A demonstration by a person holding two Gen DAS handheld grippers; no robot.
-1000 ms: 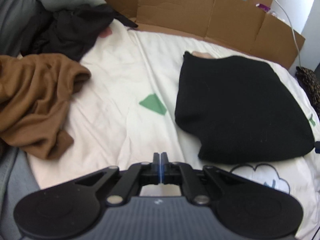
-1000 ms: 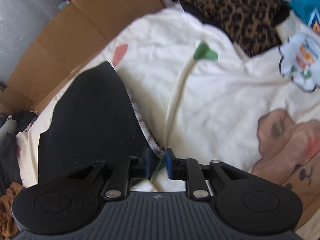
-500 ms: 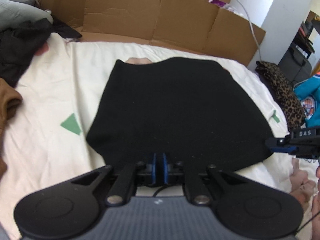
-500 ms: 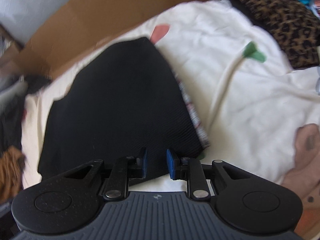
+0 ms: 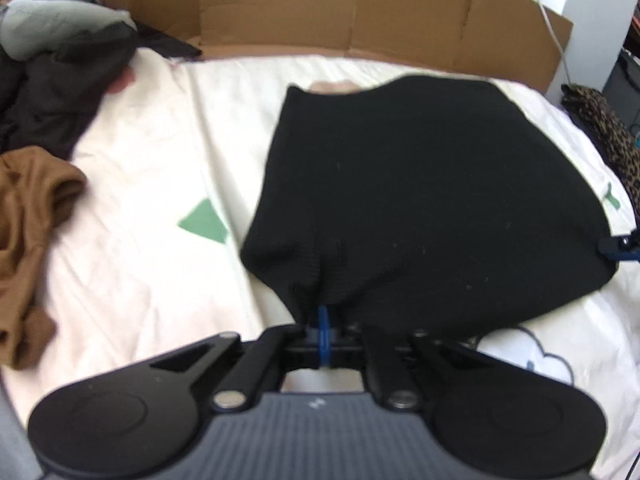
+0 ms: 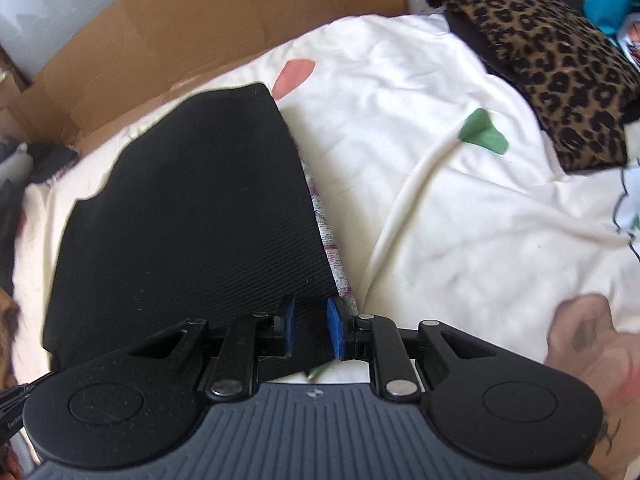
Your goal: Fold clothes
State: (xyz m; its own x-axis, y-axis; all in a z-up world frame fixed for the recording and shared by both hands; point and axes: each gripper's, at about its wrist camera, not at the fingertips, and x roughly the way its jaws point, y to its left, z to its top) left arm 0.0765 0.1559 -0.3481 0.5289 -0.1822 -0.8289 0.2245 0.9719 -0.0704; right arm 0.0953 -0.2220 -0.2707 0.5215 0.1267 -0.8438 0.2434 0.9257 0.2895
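Here the black ribbed knit garment lies flat on the cream printed bedsheet, in front of the brown cardboard panel that stands along the sheet's far edge. Taking that panel as landmark, the garment's broad body reaches back toward it, while its near hem lies on the side away from the panel, where both tools sit. The hem's long line runs roughly parallel to the cardboard, from one gripper to the other.

The left gripper is closed tight on a puckered bit of the near hem toward the garment's left corner; the cloth bunches into a crease just above the blue pads. The right gripper sits at the opposite near corner, its jaws opening with black fabric lying between the blue pads, which do not appear to press on it. A strip of patterned white lining shows along that side edge.

As both grippers flank the same hem, the next fold would probably carry that edge straight away from them toward the cardboard. The right gripper would likely first need a firm grip.

A crumpled brown garment and a leopard-print cloth lie off to either side, well apart from the black one.
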